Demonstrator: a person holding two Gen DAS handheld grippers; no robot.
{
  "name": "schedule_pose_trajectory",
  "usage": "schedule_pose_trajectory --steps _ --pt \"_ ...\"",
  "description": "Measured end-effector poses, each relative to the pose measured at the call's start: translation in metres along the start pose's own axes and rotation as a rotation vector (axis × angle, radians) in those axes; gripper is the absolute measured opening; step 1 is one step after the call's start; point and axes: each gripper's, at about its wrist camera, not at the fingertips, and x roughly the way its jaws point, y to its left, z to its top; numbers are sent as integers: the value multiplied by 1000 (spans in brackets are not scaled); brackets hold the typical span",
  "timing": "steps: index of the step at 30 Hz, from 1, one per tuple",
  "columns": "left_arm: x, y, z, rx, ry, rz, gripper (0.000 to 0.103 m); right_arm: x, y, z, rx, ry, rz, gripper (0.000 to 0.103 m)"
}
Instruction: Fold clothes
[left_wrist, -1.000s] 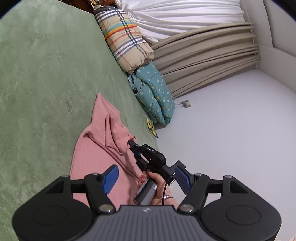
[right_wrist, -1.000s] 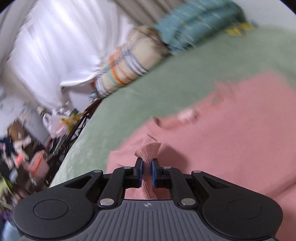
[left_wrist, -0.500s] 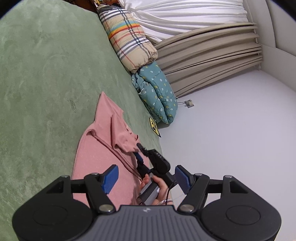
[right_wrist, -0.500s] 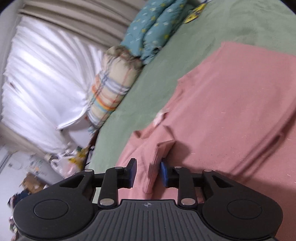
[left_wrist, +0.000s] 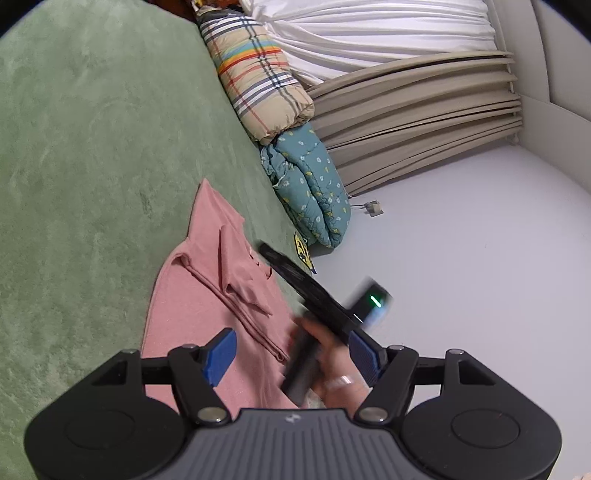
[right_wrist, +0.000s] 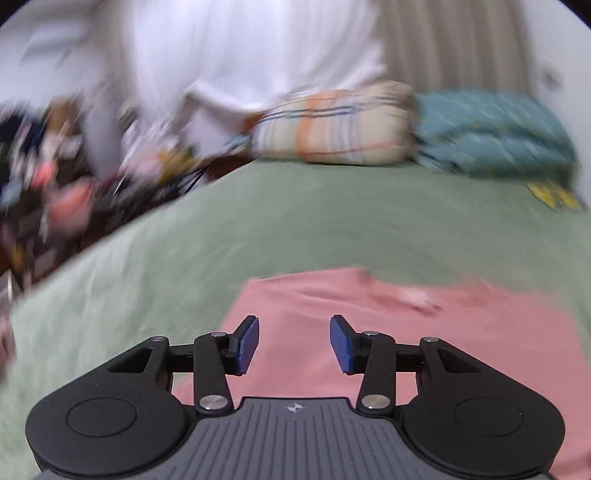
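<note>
Green bedding (left_wrist: 92, 155) fills the left of your left wrist view, and the pink garment (left_wrist: 207, 295) lies spread flat on it with one sleeve folded over its body. Your left gripper (left_wrist: 291, 354) hangs above the garment's near edge with its jaws wide apart and nothing between them. Further right your right hand (left_wrist: 332, 362) grips the handle of the other tool, blurred, above the garment's edge. In the right wrist view your right gripper (right_wrist: 294, 343) sits over the pink cloth with its jaws partly apart; they have just been opening, and no fabric is between them. Beyond, a plaid bundle (right_wrist: 332, 125) and a teal quilt (right_wrist: 491, 133) sit side by side at the bedding's far edge
</note>
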Motion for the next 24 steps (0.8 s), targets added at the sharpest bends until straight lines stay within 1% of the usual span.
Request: schedule_pose_trajectory --steps 1,2,4,6,9,10,12,15,16,18,19,20,22,24 --pt "-6 1 0 5 -6 8 67 13 9 1 -17 26 -16 35" --pt "-11 3 0 3 -13 16 67 26 14 0 -18 46 -56 29" --pt "-22 11 1 -17 -33 24 67 45 12 -2 3 63 -108 25" --pt "-31 21 2 -43 -55 28 67 54 8 -4 40 76 -122 22" --pt "-40 30 3 -70 -81 27 67 63 6 -8 81 83 -136 5" --pt "-42 32 3 -72 -86 24 67 60 3 -10 94 73 -133 5" --pt "-43 33 4 -75 -92 18 67 52 3 -14 138 18 -107 4" --pt "-43 35 5 -81 -97 14 67 62 9 -18 151 33 -41 3" --pt "-43 35 4 -81 -94 15 67 64 12 -20 156 40 -11 0" --pt "-42 35 4 -77 -86 18 67 69 17 -23 167 49 44 0" --pt "-42 34 3 -73 -82 22 67 66 18 -23 178 37 54 1" --pt "-43 33 3 -68 -77 27 67 63 19 -24 188 26 63 3" --pt "-44 31 3 -57 -73 28 67 54 17 -24 224 -8 79 6" --pt "-45 30 3 -55 -74 20 67 33 2 -23 302 -90 80 6"
